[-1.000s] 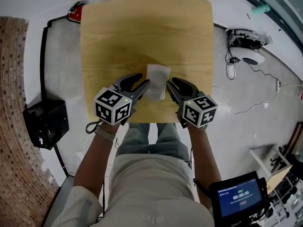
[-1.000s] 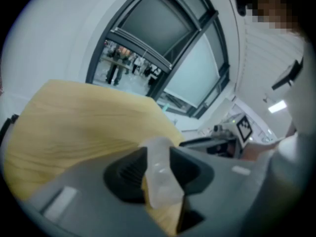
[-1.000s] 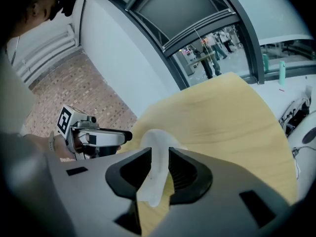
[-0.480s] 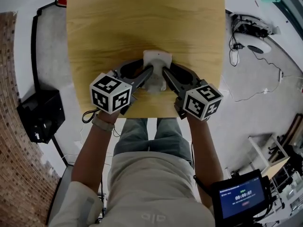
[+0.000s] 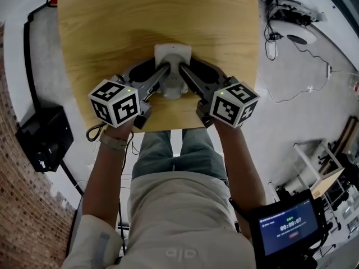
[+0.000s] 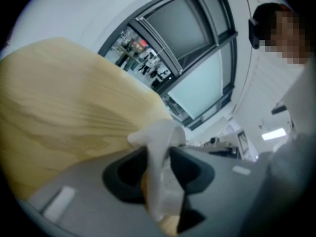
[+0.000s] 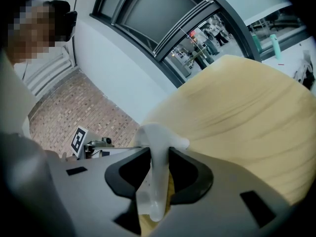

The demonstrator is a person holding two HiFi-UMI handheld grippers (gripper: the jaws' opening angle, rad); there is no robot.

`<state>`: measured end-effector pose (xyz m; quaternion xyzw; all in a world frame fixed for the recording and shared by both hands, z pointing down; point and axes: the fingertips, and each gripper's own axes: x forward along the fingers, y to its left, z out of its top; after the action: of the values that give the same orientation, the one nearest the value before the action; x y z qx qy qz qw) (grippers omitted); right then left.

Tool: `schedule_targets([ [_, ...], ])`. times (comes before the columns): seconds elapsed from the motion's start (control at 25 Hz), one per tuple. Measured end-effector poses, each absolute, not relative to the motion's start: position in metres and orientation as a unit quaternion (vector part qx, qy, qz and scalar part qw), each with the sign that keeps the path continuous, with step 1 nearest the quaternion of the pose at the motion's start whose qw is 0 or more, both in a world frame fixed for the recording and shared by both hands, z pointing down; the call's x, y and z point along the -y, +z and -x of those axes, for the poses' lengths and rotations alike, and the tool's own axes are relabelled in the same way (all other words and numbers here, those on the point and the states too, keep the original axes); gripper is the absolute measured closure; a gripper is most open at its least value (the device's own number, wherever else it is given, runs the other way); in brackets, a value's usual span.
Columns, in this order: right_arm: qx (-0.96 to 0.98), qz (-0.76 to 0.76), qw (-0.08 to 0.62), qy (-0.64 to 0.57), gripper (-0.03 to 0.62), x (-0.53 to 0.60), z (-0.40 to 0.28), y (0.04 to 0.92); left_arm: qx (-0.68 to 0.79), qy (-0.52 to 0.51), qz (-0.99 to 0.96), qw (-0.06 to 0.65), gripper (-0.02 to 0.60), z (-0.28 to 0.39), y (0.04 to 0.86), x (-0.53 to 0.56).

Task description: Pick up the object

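Head view is looking down on the left gripper [image 5: 159, 74] and the right gripper [image 5: 188, 74], which are meeting from either side on a white object [image 5: 173, 54] over the near half of a wooden table [image 5: 140, 15]. The object is appearing as a small, pale, soft-looking packet, roughly rectangular from above, with its far end poking out past the fingertips. Whether it is touching the tabletop I cannot tell. The left gripper's jaws are closing, with the object's left edge between them and the dark pads pressing on it. The right gripper's jaws are clamping the object's right edge.

Left gripper view is giving what the head view is not: the white material is bunching into a crumpled fold above the jaws, and large dark-framed windows [image 6: 192, 28] are filling the background beyond the table. Right gripper view is showing the object as a thin, smooth, slightly translucent sheet standing between the pads and curling over at the top, with a brick wall [image 7: 84, 107] behind it.

From above, a matte black box [image 5: 45, 139] is sitting on the grey floor at left. The tabletop is showing pale yellow grain and rounded corners. Loose cables [image 5: 272, 32] are trailing at right, and a screen [image 5: 289, 226] is glowing blue at lower right.
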<state>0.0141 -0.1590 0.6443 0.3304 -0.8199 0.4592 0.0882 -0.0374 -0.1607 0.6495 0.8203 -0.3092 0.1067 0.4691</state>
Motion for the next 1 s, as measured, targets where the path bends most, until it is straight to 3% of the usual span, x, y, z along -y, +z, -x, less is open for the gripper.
schedule_targets([
  [1.0, 0.836, -0.328, 0.083, 0.431, 0.496, 0.161, -0.021, 0.624, 0.313, 0.093, -0.832, 0.448, 0.448, 0.029, 0.630, 0.161],
])
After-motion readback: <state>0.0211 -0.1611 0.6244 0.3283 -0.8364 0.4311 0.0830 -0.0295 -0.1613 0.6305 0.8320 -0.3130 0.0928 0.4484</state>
